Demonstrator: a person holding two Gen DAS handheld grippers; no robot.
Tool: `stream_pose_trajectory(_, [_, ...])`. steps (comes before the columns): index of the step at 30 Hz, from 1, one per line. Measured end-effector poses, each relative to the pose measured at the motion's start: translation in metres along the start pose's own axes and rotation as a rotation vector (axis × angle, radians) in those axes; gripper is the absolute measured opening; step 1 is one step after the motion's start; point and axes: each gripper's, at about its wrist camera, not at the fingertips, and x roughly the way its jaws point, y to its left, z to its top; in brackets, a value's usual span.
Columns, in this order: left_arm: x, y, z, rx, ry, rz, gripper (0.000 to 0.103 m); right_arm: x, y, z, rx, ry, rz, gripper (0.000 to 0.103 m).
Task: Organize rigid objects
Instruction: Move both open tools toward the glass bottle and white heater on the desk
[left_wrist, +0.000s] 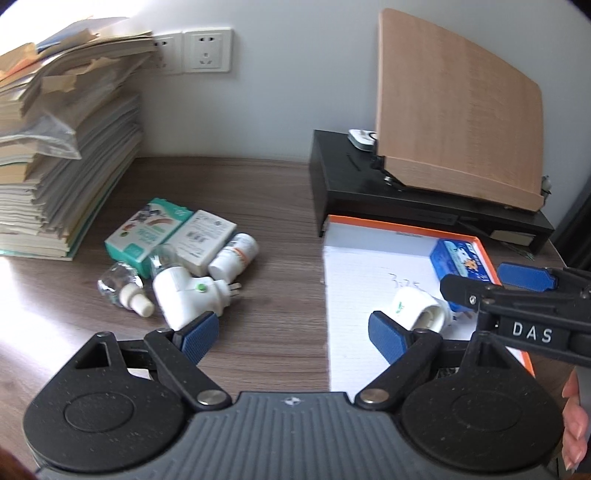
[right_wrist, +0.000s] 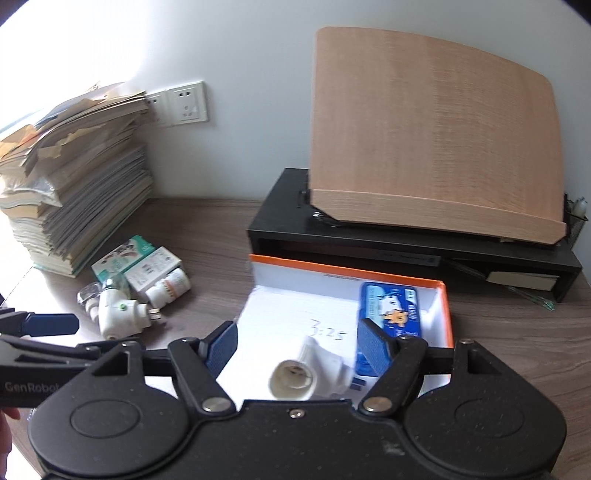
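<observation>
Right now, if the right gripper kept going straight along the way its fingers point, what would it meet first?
Most likely the white plug-in socket piece lying inside the orange-rimmed box. It sits between and just beyond the open right gripper, with the blue box to its right. Depth is hard to judge here.

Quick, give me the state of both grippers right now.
Left gripper: open, holding nothing.
Right gripper: open, holding nothing; a white plug-in device lies in the box below it.
</observation>
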Motion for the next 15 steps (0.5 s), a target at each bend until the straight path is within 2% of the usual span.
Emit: stream_pose_trajectory(15, [-0.010, 0.053, -0.003, -0.070, -0.011, 0.058, 0.090, 0.012, 0.062, 0.006, -0.076, 0.027, 0.076, 0.085])
